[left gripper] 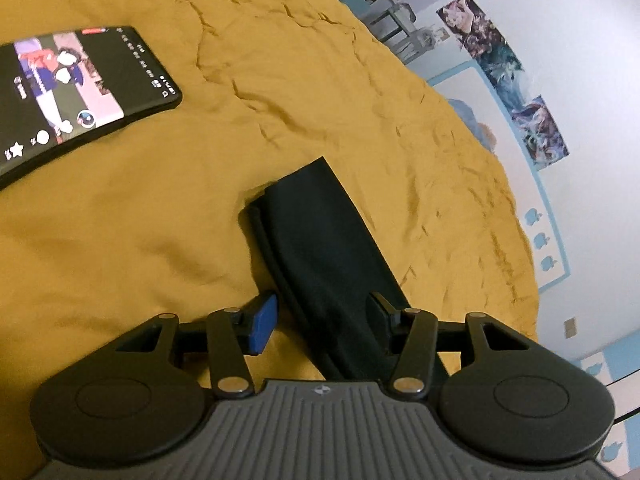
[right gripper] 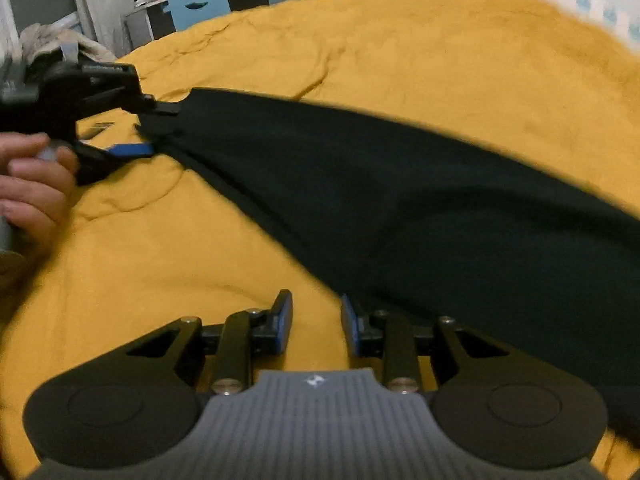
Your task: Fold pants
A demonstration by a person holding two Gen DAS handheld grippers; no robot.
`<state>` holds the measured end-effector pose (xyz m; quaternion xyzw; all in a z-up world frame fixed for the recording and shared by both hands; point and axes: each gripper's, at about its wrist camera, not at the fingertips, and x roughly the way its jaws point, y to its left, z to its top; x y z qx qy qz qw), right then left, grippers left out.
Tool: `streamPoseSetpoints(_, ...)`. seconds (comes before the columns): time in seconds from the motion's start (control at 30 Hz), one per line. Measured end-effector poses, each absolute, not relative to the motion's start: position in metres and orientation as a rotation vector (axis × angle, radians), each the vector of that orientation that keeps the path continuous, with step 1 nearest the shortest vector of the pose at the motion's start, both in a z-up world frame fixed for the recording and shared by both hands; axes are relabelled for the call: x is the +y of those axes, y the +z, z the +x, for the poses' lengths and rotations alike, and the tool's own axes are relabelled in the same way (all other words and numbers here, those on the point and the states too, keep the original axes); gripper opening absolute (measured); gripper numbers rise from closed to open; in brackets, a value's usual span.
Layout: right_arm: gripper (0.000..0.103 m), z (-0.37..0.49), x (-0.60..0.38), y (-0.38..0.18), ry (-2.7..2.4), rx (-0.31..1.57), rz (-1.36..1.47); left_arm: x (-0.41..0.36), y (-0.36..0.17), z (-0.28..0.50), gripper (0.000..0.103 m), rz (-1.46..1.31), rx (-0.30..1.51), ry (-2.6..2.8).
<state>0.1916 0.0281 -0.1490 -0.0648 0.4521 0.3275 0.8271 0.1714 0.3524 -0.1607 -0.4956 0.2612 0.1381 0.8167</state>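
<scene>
Two wrist fisheyes, low over the bed

Each looks forward and down past its own tongs, close above the yellow bedspread [left gripper: 160, 240]; both share the dark pants [right gripper: 400, 200], and the right view catches the left tongs [right gripper: 156, 130] at its upper left.

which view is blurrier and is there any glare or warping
Right wrist view is blurrier: the pants edge and the far yellow bedspread smear. Left wrist view is sharper, with the phone screen glowing bright. Both show fisheye bending and dark corners; lighting is warm and dim.
</scene>
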Motion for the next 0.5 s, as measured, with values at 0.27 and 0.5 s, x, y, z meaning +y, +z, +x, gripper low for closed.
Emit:
streamPoseSetpoints(0.27,0.022,0.215,0.046,-0.118,0.656,0.758,-0.106,0.361,-0.165,0.165,0.059,-1.135,0.494,0.282)
streamPoseSetpoints(0.5,0.023,0.187,0.065,-0.166,0.711,0.884,-0.184,0.369,-0.170,0.175,0.060,-1.189,0.465,0.294)
